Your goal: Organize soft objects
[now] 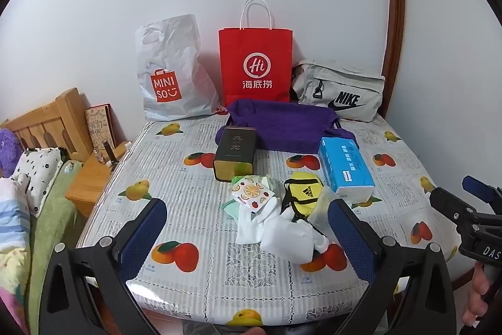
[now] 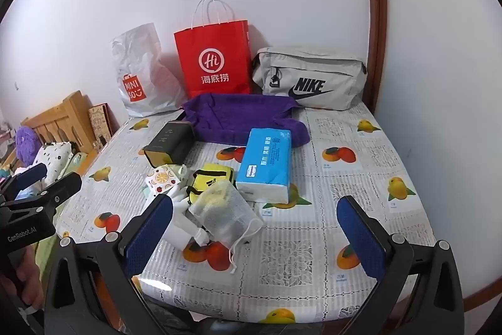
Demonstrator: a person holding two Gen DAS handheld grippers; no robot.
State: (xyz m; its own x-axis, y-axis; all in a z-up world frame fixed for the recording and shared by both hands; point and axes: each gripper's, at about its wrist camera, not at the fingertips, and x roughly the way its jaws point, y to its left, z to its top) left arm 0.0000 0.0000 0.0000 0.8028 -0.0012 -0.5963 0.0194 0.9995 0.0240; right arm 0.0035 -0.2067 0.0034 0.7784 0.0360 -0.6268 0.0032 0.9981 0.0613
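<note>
A heap of soft things lies mid-table: white cloth [image 1: 276, 228], a fruit-print packet [image 1: 252, 193], a yellow Adidas pouch [image 1: 302, 193] and a mesh drawstring bag [image 2: 226, 209]. A blue tissue pack [image 2: 266, 165] rests just right of the heap. Behind it lies a purple fabric tray [image 1: 282, 121]. My left gripper [image 1: 247, 203] is open, hovering short of the heap with nothing between its fingers. My right gripper [image 2: 255, 198] is open too, its left finger [image 2: 150, 228] near the mesh bag and white cloth.
A dark tin box [image 1: 235, 153] stands left of the tissue pack. Against the wall stand a Miniso bag [image 1: 169, 71], a red paper bag [image 1: 255, 65] and a grey Nike bag [image 1: 342, 90]. A bed and wooden nightstand [image 1: 91, 175] lie left of the table [image 1: 200, 209].
</note>
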